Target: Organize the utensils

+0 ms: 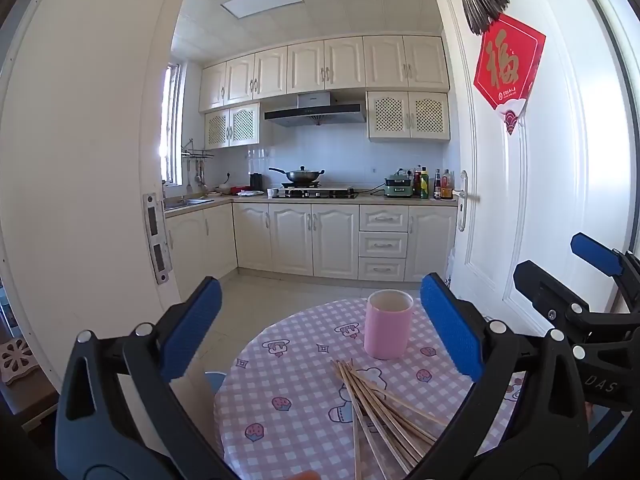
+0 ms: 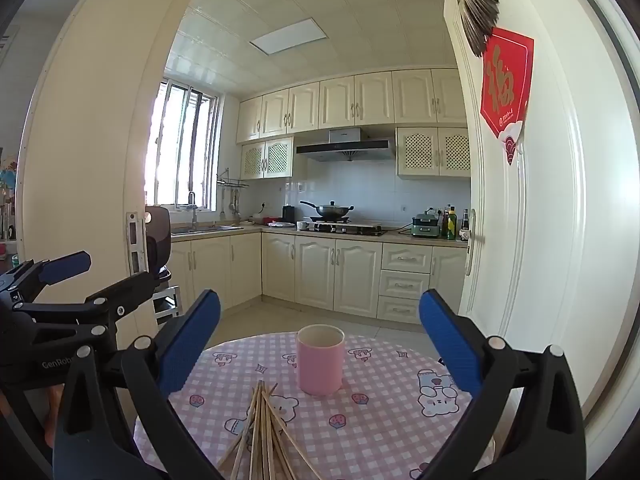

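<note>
A pink cup (image 1: 387,324) stands upright and empty on a round table with a pink checked cloth (image 1: 288,364). Several wooden chopsticks (image 1: 380,404) lie in a loose pile on the cloth, nearer to me than the cup. My left gripper (image 1: 321,281) hovers open above the table's near edge with nothing between its blue pads. My right gripper (image 2: 320,296) is open too and holds nothing, with the cup (image 2: 320,360) and the chopsticks (image 2: 260,432) straight ahead of it. Each gripper shows at the edge of the other's view: the right gripper (image 1: 568,272) and the left gripper (image 2: 96,280).
Behind the table a doorway opens onto a kitchen with cream cabinets (image 1: 312,240) and a wok on the stove (image 1: 300,176). A white open door (image 1: 520,200) with a red paper decoration (image 1: 508,68) stands close on the right. The door frame (image 1: 100,160) is on the left.
</note>
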Demonstrator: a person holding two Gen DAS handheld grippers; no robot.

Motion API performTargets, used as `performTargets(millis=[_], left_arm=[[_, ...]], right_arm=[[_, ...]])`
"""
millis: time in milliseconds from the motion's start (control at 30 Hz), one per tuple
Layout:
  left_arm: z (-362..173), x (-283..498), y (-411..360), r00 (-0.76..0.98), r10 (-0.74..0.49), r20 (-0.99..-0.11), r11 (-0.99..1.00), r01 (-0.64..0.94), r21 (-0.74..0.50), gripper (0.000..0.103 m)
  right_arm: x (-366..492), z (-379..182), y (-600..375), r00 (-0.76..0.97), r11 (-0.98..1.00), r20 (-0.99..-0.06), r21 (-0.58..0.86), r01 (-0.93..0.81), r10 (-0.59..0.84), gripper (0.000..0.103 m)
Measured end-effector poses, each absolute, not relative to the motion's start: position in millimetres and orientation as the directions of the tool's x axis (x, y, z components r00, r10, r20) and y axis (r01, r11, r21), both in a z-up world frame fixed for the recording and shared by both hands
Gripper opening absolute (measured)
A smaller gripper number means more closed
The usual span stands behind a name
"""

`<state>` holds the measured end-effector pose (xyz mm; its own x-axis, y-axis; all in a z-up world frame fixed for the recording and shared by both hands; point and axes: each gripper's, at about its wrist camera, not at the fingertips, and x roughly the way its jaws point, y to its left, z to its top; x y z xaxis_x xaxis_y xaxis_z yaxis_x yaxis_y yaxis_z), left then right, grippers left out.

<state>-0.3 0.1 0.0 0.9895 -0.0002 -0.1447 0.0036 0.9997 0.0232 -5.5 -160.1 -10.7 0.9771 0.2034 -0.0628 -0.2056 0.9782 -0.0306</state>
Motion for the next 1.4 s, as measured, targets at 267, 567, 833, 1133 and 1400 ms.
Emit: performTargets(millis=[267,567,833,1133,1400], left_arm=[[0.2,-0.5,-0.6,0.989,0.003,-0.147,1.0,0.001,0.025,0.097],[-0.1,-0.3,-0.1,0.989,0.001,-0.148,1.0,0.003,0.026,0.097],[-0.1,-0.5,-0.2,0.989,0.001,-0.148,1.0,0.003,0.027,0.097],[-6.7,0.0,-0.5,0.989,0.001,-0.148,1.0,0.003,0.027,0.097],[-3.9,0.5,-2.3,0.989,0.0,-0.147,1.0,0.005,0.028,0.097]], right_arm=[[-5.1,-10.7,-160.4,0.977,0.978,-0.068,-0.029,-0.206,0.203,0.096],[-5.1,-10.7,-160.0,0.976,0.978,-0.071,-0.025,-0.206,0.204,0.096],[-5.2,-11.2,-159.2,0.976,0.978,-0.072,-0.025,-0.206,0.204,0.096],[-6.7,-15.4,-157.4,0.976,0.978,-0.074,-0.024,-0.208,0.205,0.096],[-2.4,-16.2,-158.0,0.976,0.978,-0.076,-0.022,-0.209,0.206,0.096]])
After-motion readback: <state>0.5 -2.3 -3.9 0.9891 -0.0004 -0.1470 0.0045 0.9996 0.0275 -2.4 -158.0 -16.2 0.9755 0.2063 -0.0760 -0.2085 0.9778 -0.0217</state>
